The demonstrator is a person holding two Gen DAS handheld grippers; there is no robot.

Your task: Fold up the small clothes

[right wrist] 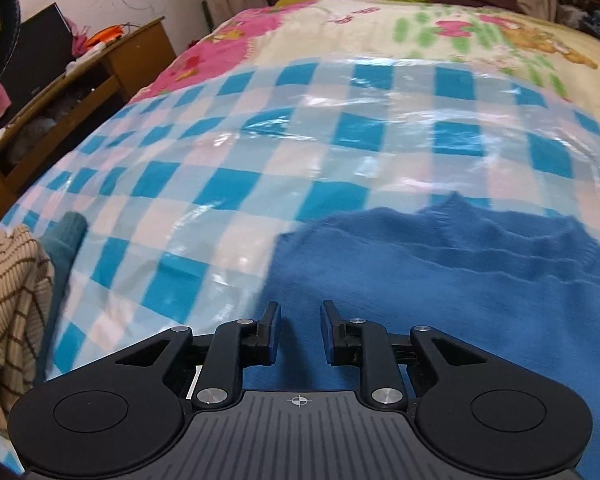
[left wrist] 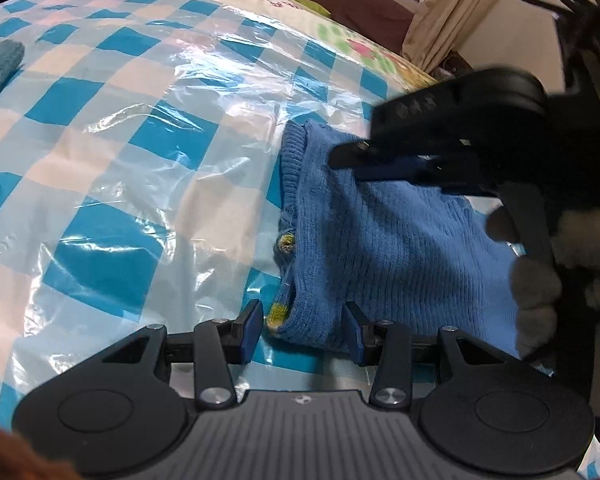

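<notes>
Nearest, a folded corner of the blue knitted sweater (left wrist: 400, 240) is seen between the pads of the left tool (left wrist: 306, 330); whether it is pinched cannot be told. The right tool (right wrist: 300, 332) is held narrowly parted and empty above the knit. A fold is judged in progress; next, a fresh edge must be gripped. Beyond, the checked plastic sheet (right wrist: 260, 152) is spread over the bed. No containers are seen.

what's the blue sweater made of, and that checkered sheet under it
Blue sweater: looks like soft knitted yarn, wool or acrylic; ribbed rows and a matte, fuzzy surface show. Checkered sheet: looks like thin glossy plastic film; it crinkles and throws bright glare.
</notes>
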